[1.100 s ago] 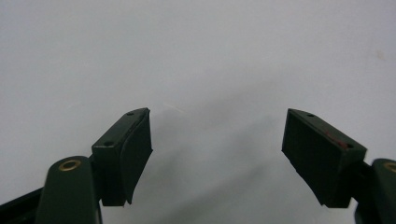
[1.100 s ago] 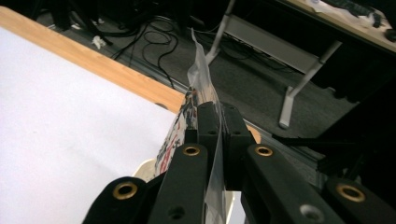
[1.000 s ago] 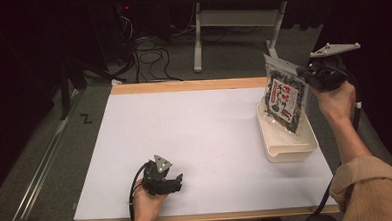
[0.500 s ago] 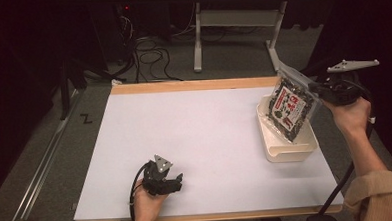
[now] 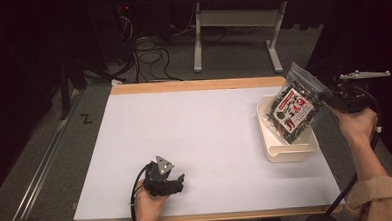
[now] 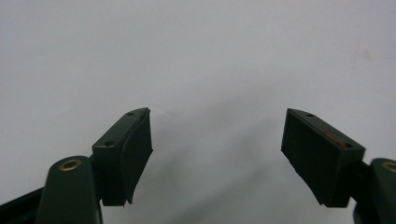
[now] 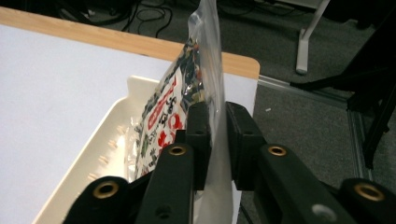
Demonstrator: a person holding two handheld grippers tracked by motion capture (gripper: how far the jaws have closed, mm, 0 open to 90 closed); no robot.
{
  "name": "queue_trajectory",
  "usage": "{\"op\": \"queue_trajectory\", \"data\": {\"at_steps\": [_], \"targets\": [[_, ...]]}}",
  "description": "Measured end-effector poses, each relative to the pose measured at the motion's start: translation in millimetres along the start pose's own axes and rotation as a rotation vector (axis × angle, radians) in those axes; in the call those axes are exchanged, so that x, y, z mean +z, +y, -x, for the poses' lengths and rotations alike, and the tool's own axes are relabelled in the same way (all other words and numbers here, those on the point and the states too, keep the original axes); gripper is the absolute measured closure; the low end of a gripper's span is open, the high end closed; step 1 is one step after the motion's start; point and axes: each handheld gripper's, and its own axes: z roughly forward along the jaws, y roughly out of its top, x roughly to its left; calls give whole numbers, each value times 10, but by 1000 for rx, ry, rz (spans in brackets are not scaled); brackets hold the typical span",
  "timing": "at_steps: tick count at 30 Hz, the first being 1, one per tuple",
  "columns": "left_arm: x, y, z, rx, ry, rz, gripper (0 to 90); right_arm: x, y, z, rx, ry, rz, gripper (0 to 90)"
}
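Note:
A clear snack bag (image 5: 295, 108) with a red-and-white label and dark contents leans tilted, its lower end inside the white plastic tray (image 5: 288, 154) at the table's right edge. My right gripper (image 5: 328, 100) is at the bag's upper clear edge. In the right gripper view the film of the bag (image 7: 173, 112) runs between the jaws of the right gripper (image 7: 218, 112), which have just been opening; a narrow gap shows and the pads no longer pinch it. My left gripper (image 5: 179, 184) rests near the front edge, open (image 6: 217, 154) over bare white tabletop.
The white table top (image 5: 200, 135) has a wooden rim at the back. The tray (image 7: 107, 126) sits close to the right edge. Beyond the table are cables on the floor and a metal desk frame (image 5: 198, 40).
The right hand moved right and down, and the bag went from upright above the tray to leaning with its lower end in it. The left hand stayed put.

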Motion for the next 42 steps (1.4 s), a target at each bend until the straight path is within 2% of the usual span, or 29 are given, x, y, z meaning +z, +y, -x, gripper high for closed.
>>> {"op": "queue_trajectory", "data": {"at_steps": [2,7,9,12,14,19,23,29,37,39,42], "targets": [[-4,10,23,17,16,5,250,10,-14,-4,-7,-5,9,759],[-15,20,81,44,9,13,249,9,-43,-18,20,3,25,594],[-25,16,76,40,9,19,249,-15,-72,-48,33,12,58,532],[-16,16,51,20,2,18,249,-29,-106,-82,54,53,97,445],[-10,20,53,20,2,16,249,-38,-121,-93,66,71,110,408],[-38,5,57,19,2,24,250,-84,-155,-139,62,79,142,324],[-32,3,15,-10,-5,27,251,-105,-220,-172,59,100,190,302],[-62,1,58,21,13,33,251,-210,-272,-181,76,90,212,274],[-61,1,58,19,5,33,251,-333,-331,-269,66,101,252,272],[-66,-4,60,19,6,35,251,-372,-355,-306,63,97,278,284],[-66,-7,44,6,4,36,251,-411,-377,-337,52,99,293,290]]}}
